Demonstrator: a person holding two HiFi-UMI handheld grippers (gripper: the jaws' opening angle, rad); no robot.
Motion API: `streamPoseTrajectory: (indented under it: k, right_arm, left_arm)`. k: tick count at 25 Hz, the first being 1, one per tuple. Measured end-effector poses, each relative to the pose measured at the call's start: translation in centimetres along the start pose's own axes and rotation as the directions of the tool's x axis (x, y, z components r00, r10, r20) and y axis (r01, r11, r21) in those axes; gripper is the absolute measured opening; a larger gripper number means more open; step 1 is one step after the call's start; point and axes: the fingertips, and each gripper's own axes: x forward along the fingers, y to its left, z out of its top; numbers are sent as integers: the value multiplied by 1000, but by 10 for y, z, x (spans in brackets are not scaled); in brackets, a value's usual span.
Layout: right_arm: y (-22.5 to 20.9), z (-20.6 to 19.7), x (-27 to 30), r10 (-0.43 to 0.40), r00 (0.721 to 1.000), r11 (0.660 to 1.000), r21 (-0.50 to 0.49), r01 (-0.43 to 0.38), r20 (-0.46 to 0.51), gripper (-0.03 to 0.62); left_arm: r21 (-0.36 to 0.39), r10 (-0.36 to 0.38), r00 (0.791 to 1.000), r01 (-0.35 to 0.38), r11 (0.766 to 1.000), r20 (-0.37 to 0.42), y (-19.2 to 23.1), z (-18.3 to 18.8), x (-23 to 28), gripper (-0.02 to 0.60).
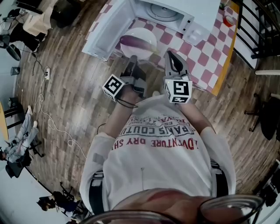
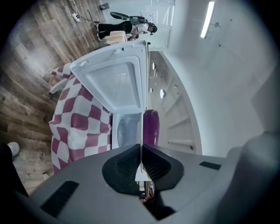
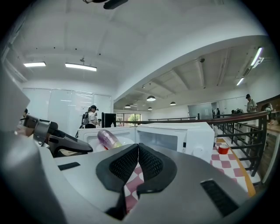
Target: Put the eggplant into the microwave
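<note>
A purple eggplant (image 1: pixel 136 42) lies on a white plate (image 1: pixel 144 34) that hangs in front of the open white microwave (image 1: pixel 192 13), whose door (image 1: pixel 108 30) swings out to the left. My left gripper (image 1: pixel 133 59) is shut on the plate's near rim. In the left gripper view the plate (image 2: pixel 141 131) shows edge-on between the pads, the eggplant (image 2: pixel 151 127) to its right. My right gripper (image 1: pixel 171 54) is shut on nothing, to the right of the plate. The right gripper view shows the eggplant (image 3: pixel 107 138), the microwave (image 3: pixel 175 136) and the left gripper (image 3: pixel 59 139).
The microwave stands on a table with a red-and-white checked cloth (image 1: pixel 205 59). A small red cup (image 1: pixel 228 20) sits at the table's far right. A black railing (image 1: pixel 258 30) runs on the right. Cables and a power strip (image 1: pixel 47 73) lie on the wooden floor at the left.
</note>
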Motion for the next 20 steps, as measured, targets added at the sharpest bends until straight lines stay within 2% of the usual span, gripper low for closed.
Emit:
streamPoseTrajectory:
  k: [5, 11, 20]
  right_arm:
    - [-31, 2, 13, -40, 999, 999, 8, 40, 0, 26]
    - [-53, -1, 31, -109, 994, 994, 21, 109, -21, 26]
    - [-88, -11, 83, -254, 965, 966, 33, 257, -65, 26]
  left_arm:
    - [-14, 30, 998, -31, 999, -51, 6, -12, 37, 32]
    - [-9, 32, 991, -34, 999, -130, 4, -14, 80, 32]
    - [-8, 64, 961, -68, 998, -268, 18, -1, 158, 32]
